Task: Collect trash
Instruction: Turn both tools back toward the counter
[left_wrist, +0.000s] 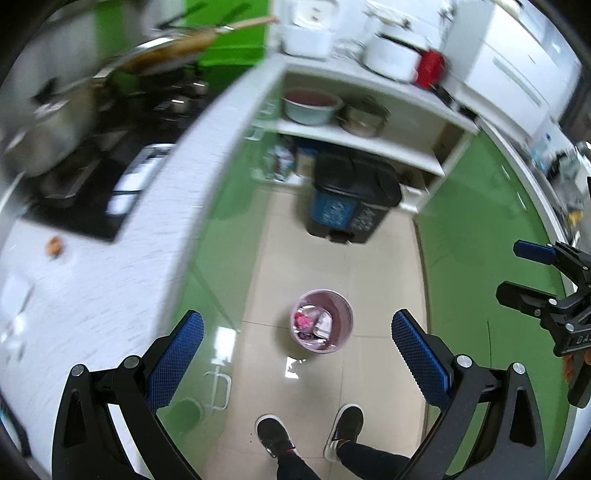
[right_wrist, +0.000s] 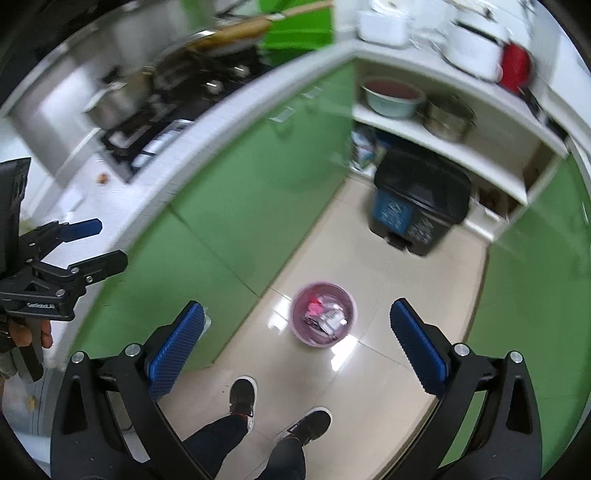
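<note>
- left gripper (left_wrist: 297, 354) is spread wide, nothing in it, hanging high over the floor
- right gripper (right_wrist: 297, 343), same deal: wide and empty
- small pink wastebasket (left_wrist: 321, 320) sits on the beige tile floor (left_wrist: 384, 266) with wrappers (left_wrist: 312, 321) inside
- black pedal bin (left_wrist: 352, 199) stands further back, under the white shelf (left_wrist: 369, 142)
- person's black sneakers (left_wrist: 273, 435) just short of the basket

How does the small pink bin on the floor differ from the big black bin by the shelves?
The pink wastebasket is small, round and open-topped, with wrappers and paper showing inside; the black pedal bin is much larger, boxy and has its lid shut, so its contents are hidden. The pink wastebasket stands in the middle of the tiled floor, while the black pedal bin sits against the open shelf unit. Both stand upright on the floor.
</note>
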